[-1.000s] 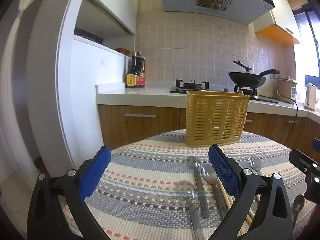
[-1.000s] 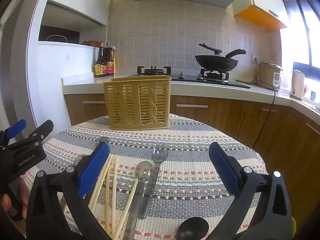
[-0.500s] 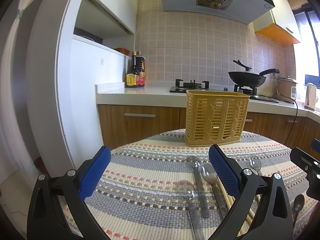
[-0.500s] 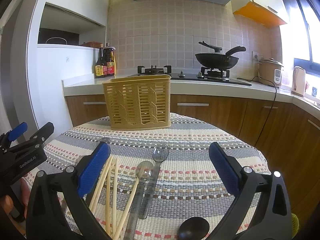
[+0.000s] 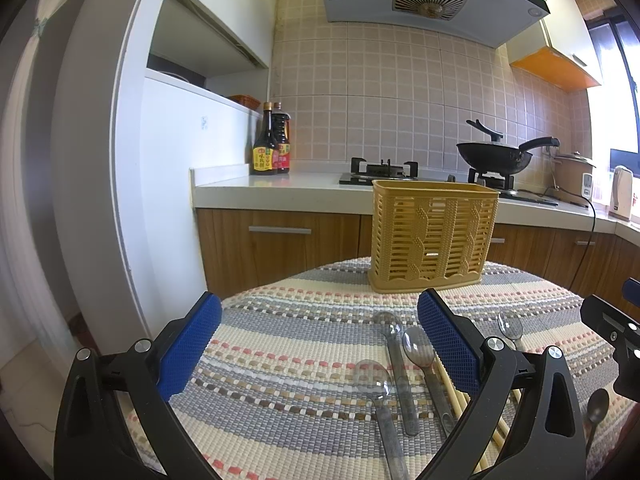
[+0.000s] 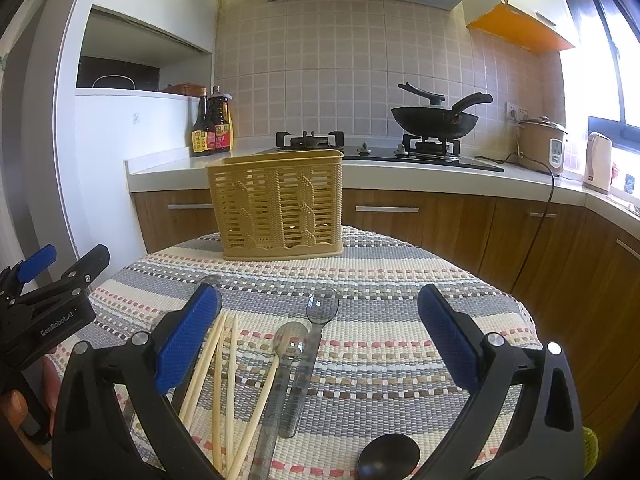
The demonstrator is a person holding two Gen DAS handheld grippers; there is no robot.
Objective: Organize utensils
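change: nothing shifting, views barely drifting | left claw (image 5: 316,344) gaping wide, empty | right claw (image 6: 318,340) gaping wide, empty | spoons (image 6: 320,308), chopsticks (image 6: 218,364) lying low on worktop (image 6: 400,280) | basket (image 6: 280,204) centre, waiting | task not yet starting

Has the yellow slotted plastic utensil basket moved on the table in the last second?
No. In the right wrist view the yellow slotted plastic utensil basket sits on the same grey stripe of the woven striped tablecloth as before.

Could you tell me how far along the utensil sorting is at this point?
Nothing looks done: through its slats the yellow basket seems to hold no utensils. Nothing is in hand: the left gripper and right gripper are open. The chopsticks, clear spoons and dark spoon lie on the mat.
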